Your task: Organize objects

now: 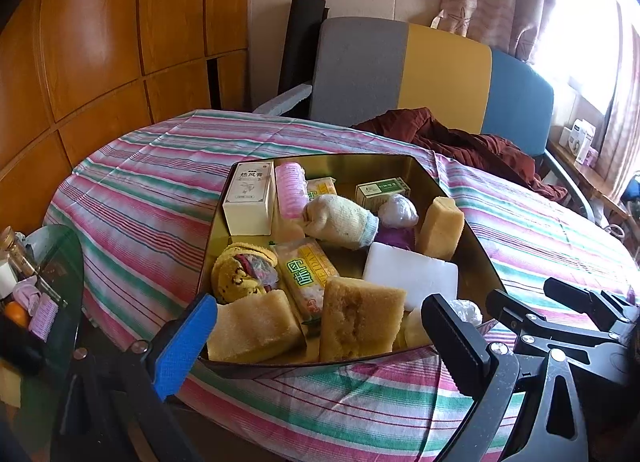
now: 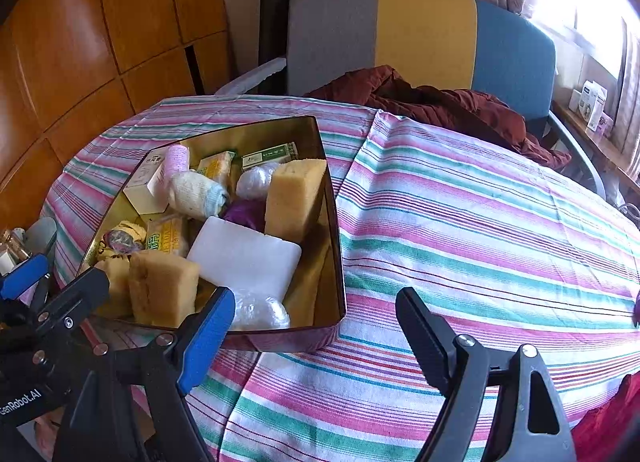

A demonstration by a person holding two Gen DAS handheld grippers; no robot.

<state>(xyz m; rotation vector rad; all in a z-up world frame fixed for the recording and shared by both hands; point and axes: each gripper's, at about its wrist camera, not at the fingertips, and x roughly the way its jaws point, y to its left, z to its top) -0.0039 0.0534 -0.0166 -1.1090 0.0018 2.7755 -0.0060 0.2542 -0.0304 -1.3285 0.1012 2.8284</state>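
A gold tin box (image 1: 476, 246) stands on the striped tablecloth, filled with small things. Inside lie a white carton (image 1: 248, 198), a pink roll (image 1: 291, 190), a rolled sock (image 1: 340, 220), a white foam block (image 1: 410, 274), a green carton (image 1: 382, 190) and yellow sponges (image 1: 360, 318). My left gripper (image 1: 320, 306) hovers open at the box's near edge, with nothing pressed between its pads. To the right of the box (image 2: 332, 246), my right gripper (image 2: 314, 302) stands open over bare cloth, its blue finger (image 2: 204, 338) near the box's front corner.
A chair (image 1: 400, 74) with a grey, yellow and blue back stands behind the table, with a maroon cloth (image 1: 472, 142) heaped on it. A glass side table (image 1: 60, 262) with small items sits at the left. The striped cloth (image 2: 480, 222) spreads wide to the right.
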